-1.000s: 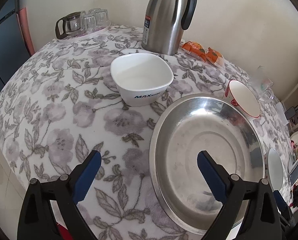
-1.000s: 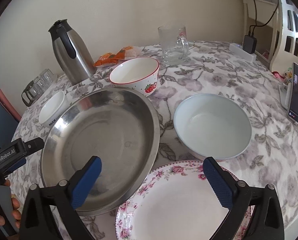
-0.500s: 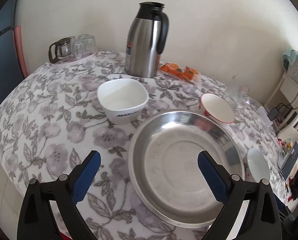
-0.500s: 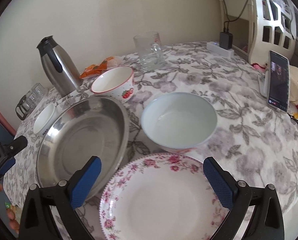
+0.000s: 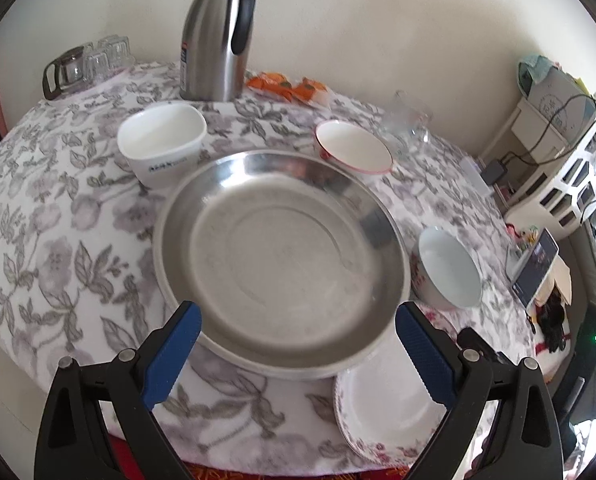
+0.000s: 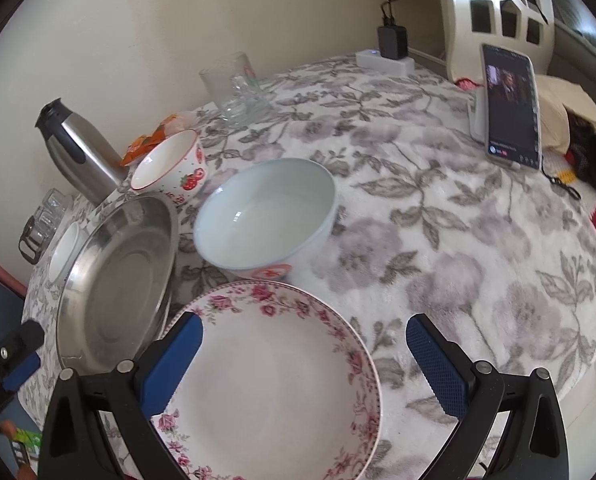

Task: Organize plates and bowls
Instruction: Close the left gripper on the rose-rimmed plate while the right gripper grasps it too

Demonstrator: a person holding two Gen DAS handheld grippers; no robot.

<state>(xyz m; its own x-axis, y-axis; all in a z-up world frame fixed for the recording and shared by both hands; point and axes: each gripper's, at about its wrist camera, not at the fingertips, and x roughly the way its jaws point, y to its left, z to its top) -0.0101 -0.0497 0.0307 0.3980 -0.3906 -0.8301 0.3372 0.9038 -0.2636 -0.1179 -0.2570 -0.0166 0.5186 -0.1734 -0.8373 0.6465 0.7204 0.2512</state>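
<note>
Both grippers hover over the floral-cloth worktop (image 5: 58, 216), jaws spread wide, holding nothing. Left gripper (image 5: 298, 354) sits at the near rim of the steel pan (image 5: 282, 256). Right gripper (image 6: 303, 364) is above the rose-rimmed plate (image 6: 274, 380), which lies at the near edge, just right of the pan. Pale blue bowl (image 6: 266, 216) is just beyond the plate. Strawberry bowl (image 6: 170, 166) is at the pan's far right rim, square white bowl (image 5: 162, 142) at its far left. Steel thermos (image 5: 218, 32) and glass mug (image 6: 234, 88) stand far back. Phone (image 6: 511, 106) is propped far right.
</note>
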